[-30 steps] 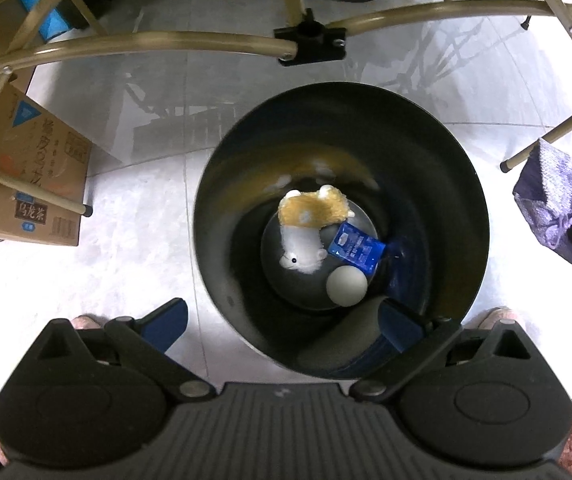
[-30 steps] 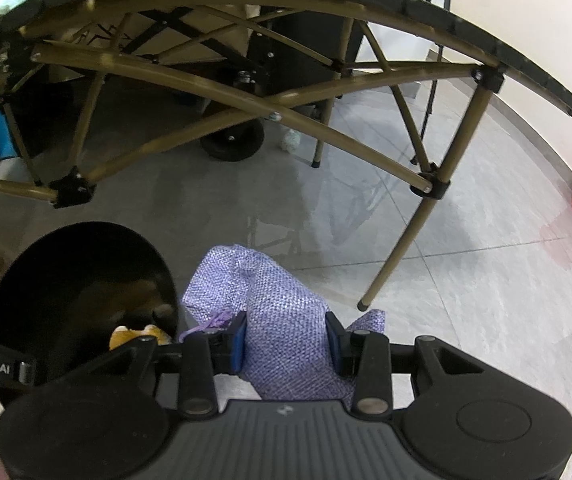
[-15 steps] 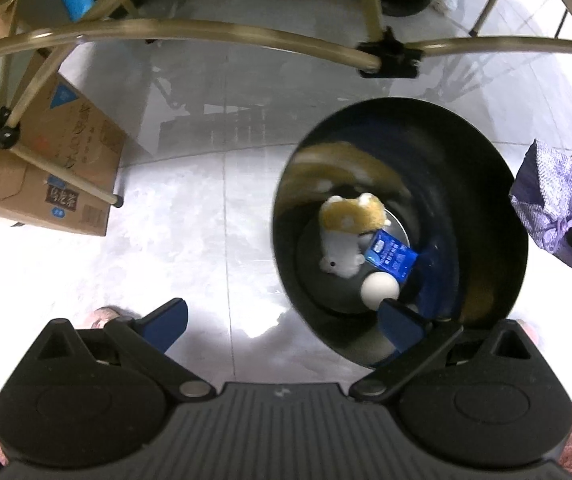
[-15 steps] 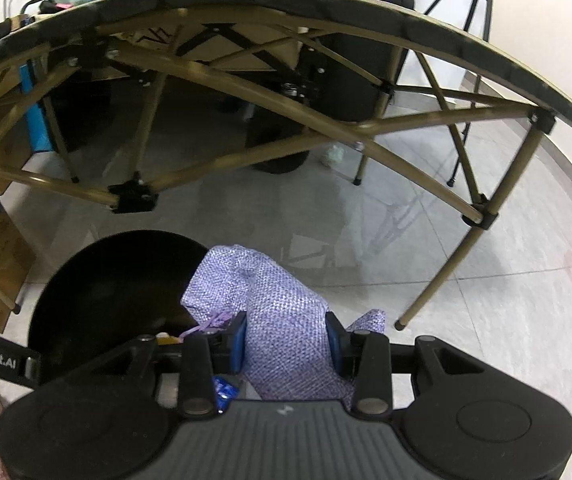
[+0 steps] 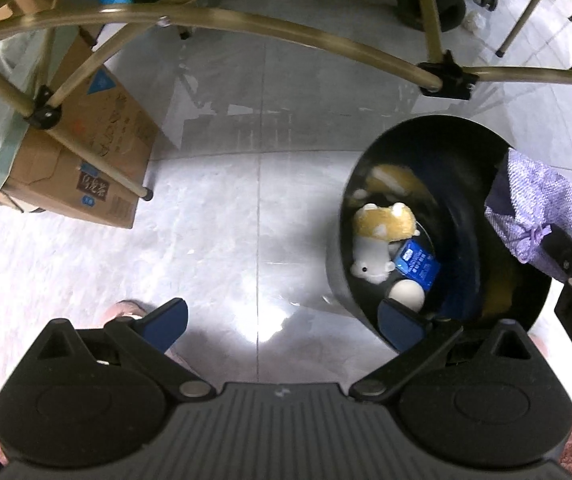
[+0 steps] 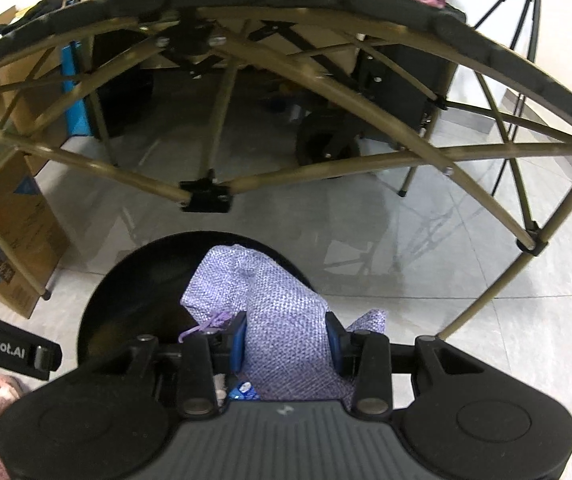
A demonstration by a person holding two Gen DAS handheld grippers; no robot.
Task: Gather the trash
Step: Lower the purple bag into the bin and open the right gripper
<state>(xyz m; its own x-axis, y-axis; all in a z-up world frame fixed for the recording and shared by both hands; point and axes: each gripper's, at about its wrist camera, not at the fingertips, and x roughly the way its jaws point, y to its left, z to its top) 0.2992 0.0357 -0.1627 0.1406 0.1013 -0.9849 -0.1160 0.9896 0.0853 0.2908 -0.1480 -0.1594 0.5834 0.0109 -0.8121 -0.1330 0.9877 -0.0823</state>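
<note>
Bin (image 5: pixel 438 224) now further right, glossy grey tile floor (image 5: pixel 221 248).

Purple pouch (image 6: pixel 281 320) in right claw (image 6: pixel 286 340) now over bin (image 6: pixel 125 292) mouth; left claw (image 5: pixel 281 320) shifted off bin.

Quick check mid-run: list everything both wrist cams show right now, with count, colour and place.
bin: 1, black, on floor, open top
plush toy: 1, white and yellow, in bin
packet: 1, blue, in bin beside plush toy
ball: 1, white, in bin
pouch: 1, purple, over bin rim
table frame: 1, tan poles with black joints, over floor
box: 1, brown cardboard, on floor under table frame
tripod: 1, black, by wall
left gripper: 1, black with blue pads, open, empty
right gripper: 1, black with blue pads, shut on pouch
</note>
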